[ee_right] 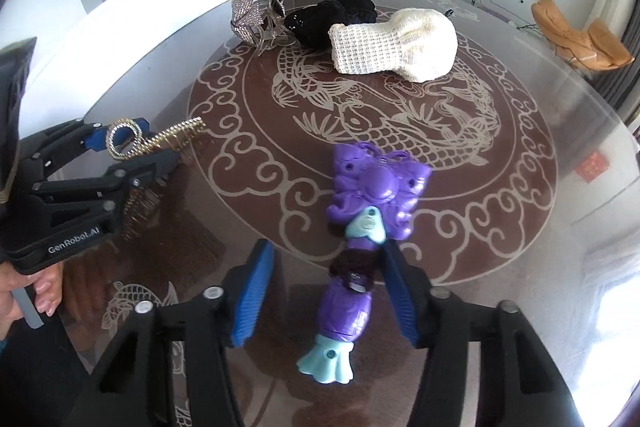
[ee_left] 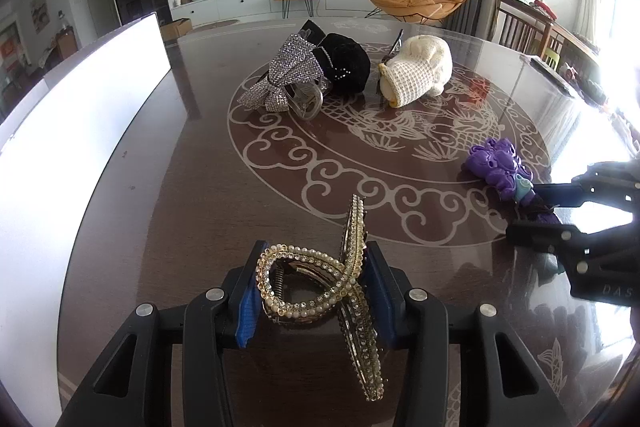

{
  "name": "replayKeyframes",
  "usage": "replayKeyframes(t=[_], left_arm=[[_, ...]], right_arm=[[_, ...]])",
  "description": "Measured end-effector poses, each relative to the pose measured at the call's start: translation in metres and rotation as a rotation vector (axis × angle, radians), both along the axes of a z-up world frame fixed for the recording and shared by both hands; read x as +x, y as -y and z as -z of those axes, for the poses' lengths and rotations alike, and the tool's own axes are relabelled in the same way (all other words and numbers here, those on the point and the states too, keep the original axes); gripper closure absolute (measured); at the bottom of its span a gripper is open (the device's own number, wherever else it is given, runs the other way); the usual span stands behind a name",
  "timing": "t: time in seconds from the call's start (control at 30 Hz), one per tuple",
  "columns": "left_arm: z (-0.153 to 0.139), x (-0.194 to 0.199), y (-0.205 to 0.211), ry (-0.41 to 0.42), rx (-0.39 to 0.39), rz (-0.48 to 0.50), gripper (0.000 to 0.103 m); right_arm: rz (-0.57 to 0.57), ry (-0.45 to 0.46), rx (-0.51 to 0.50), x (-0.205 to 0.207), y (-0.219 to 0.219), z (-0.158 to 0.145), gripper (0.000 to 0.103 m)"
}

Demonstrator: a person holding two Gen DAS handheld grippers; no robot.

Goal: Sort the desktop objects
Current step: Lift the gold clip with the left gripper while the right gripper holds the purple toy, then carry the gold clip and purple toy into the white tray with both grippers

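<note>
A gold rhinestone-and-pearl hair claw (ee_left: 304, 283) stands between the blue pads of my left gripper (ee_left: 316, 249), and both pads press on its sides. In the right wrist view that left gripper (ee_right: 158, 141) shows at the left with the gold claw (ee_right: 132, 143) in it. A purple and light-blue plastic toy (ee_right: 376, 187) lies lengthwise between the fingers of my right gripper (ee_right: 328, 245). The right pad touches the toy while the left pad (ee_right: 252, 295) stands apart from it. From the left wrist view the toy (ee_left: 500, 163) and right gripper (ee_left: 528, 213) are at the right edge.
Farther back on the glass-topped round table (ee_left: 200, 187) lie a silver rhinestone bow clip (ee_left: 284, 75), a black velvet hair piece (ee_left: 344, 63) and a cream knitted piece (ee_left: 416, 71). A bright white panel (ee_left: 80, 131) borders the table's left side. A hand (ee_right: 40, 291) holds the left gripper.
</note>
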State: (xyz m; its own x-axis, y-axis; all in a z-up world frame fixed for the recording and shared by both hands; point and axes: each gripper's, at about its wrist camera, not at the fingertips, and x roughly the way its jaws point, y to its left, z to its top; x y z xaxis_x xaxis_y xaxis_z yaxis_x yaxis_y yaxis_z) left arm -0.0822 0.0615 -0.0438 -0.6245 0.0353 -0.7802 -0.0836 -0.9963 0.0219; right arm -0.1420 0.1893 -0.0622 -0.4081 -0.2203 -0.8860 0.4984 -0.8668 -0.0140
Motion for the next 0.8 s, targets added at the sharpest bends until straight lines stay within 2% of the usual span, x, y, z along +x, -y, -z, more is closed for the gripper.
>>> replayKeyframes(t=[0.03,0.1,0.2,0.33,0.47,0.63,0.8], left_arm=[[-0.001,0.001,0.000,-0.003,0.001,0.002,0.057],[-0.006,0.005,0.002,-0.022,0.029,0.002,0.058],[-0.016,0.012,0.011,-0.061,0.078,-0.018,0.058],[-0.030,0.024,0.027,-0.094,0.185,-0.051,0.058],[-0.060,0.048,0.047,-0.149,0.244,-0.083,0.058],[-0.118,0.071,0.111,-0.247,0.275,-0.170,0.058],[-0.146,0.082,0.211,-0.257,0.232,-0.327,0.058]], right_arm=[[0.007,0.015,-0.006,-0.002,-0.002,0.000,0.081],[0.025,0.049,-0.038,-0.005,-0.007,0.000,0.081],[0.051,0.047,-0.078,-0.004,-0.019,-0.005,0.081],[0.100,0.032,-0.178,-0.004,-0.036,-0.024,0.081],[0.104,0.002,-0.264,-0.006,-0.034,-0.057,0.081],[-0.002,-0.068,-0.351,-0.016,0.024,-0.111,0.081],[-0.182,-0.080,-0.449,-0.017,0.132,-0.151,0.081]])
